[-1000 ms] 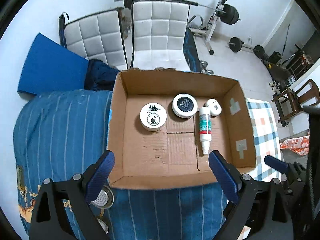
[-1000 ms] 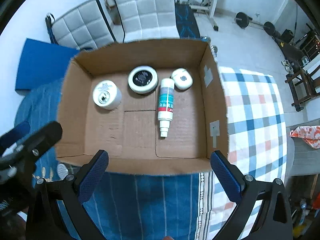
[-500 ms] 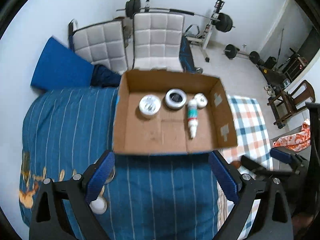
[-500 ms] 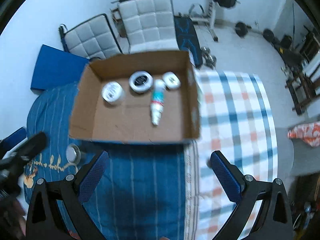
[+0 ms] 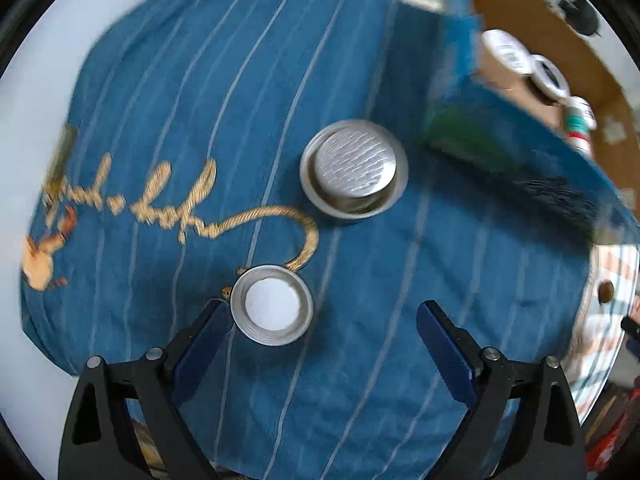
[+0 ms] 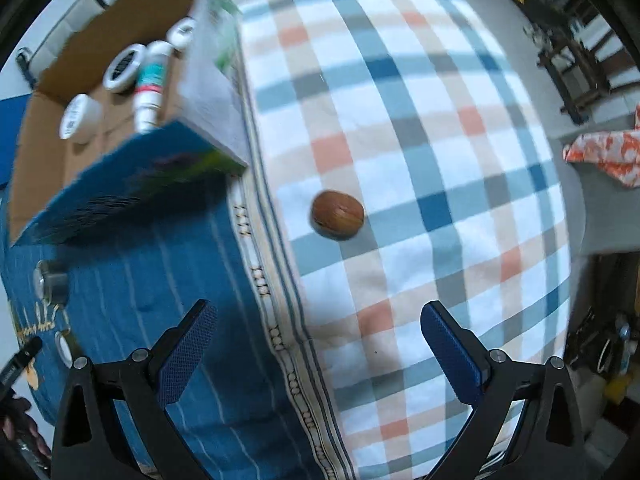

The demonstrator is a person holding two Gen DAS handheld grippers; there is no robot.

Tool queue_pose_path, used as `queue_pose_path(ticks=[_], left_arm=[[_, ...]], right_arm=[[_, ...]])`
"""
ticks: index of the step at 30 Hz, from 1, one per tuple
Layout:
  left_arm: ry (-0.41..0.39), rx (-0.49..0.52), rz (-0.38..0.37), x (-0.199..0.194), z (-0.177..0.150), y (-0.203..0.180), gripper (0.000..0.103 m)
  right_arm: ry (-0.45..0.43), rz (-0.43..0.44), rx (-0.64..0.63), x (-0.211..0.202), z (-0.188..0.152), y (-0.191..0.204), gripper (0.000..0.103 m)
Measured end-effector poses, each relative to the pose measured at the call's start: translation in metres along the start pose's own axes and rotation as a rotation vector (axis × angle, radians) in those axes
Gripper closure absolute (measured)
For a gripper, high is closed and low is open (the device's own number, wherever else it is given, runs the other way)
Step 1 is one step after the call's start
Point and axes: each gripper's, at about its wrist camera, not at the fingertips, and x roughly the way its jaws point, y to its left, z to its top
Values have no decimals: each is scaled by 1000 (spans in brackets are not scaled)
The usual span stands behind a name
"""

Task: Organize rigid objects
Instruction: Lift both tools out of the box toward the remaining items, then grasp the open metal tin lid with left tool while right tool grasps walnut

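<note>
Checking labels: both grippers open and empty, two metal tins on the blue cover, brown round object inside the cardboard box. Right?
Not quite. The right wrist view shows the brown round object lying on the plaid blanket, outside the cardboard box. The rest holds: left gripper and right gripper open and empty, both metal tins on the blue cover.

Blue striped bedspread [image 5: 360,360], plaid blanket [image 6: 420,120]

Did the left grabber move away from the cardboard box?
Yes. The left gripper swung left and down: the cardboard box slid to the view's upper right, and two metal tins now lie ahead.
</note>
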Motion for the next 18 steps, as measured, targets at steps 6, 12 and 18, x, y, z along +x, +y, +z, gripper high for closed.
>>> queue_pose_path(ticks=[6,12,18], left_arm=[[99,-56,50,47,1,19,7],[214,-95,9,85,-8,22,26],[149,-77,1,72,-15,3,41]], right_arm=[[38,-19,27,31,11,-4,0],[64,-3,100,50,21,-20,1],[83,44,178,65,33,-33,13]])
